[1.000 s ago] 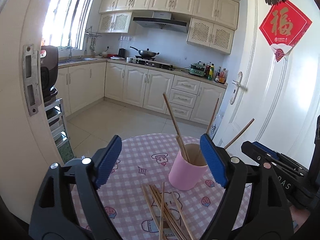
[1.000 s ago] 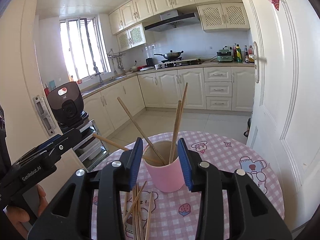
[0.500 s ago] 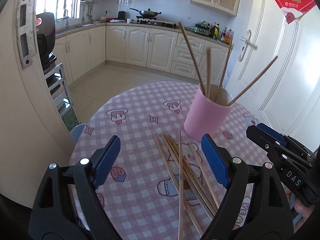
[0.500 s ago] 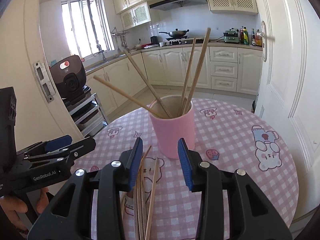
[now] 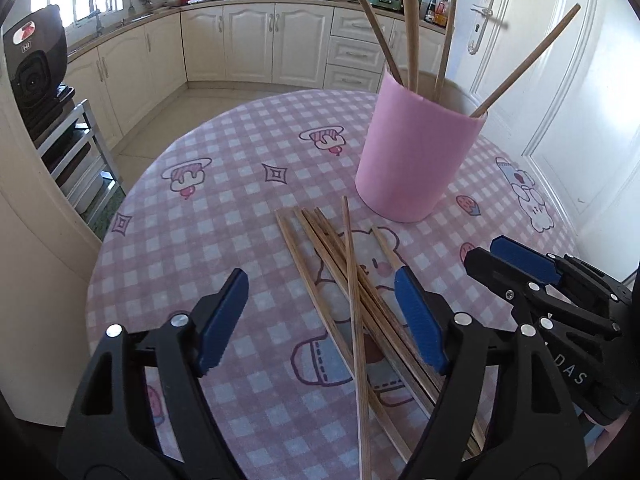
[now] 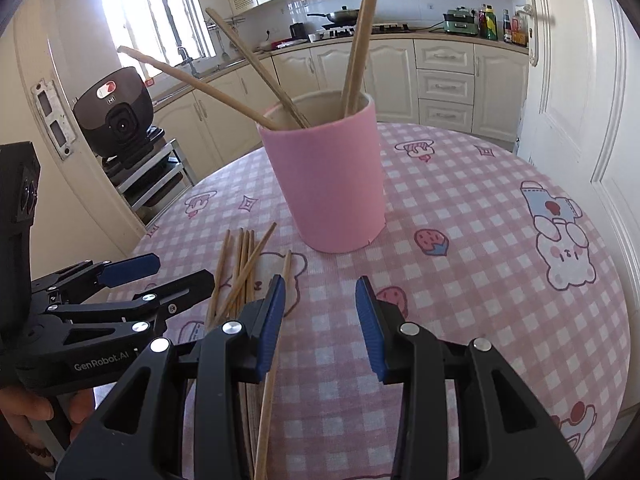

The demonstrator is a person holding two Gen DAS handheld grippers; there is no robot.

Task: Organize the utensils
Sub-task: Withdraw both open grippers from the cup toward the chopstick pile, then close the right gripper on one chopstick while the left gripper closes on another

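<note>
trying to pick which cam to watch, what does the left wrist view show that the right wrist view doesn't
Only the left wrist view shows the loose chopsticks fanned out nearly whole between the open left gripper, plus the right gripper seen from the side.

Only the right wrist view shows the rabbit print whole at the tablecloth's right edge, the hand holding the left gripper, and the open right gripper over bare cloth beside the pile.

Both show the pink cup upright with four chopsticks in it, the checked tablecloth and the kitchen cabinets.

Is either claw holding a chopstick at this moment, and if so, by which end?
Nothing is held. The left claw and right claw are both open above the loose chopsticks on the table.
</note>
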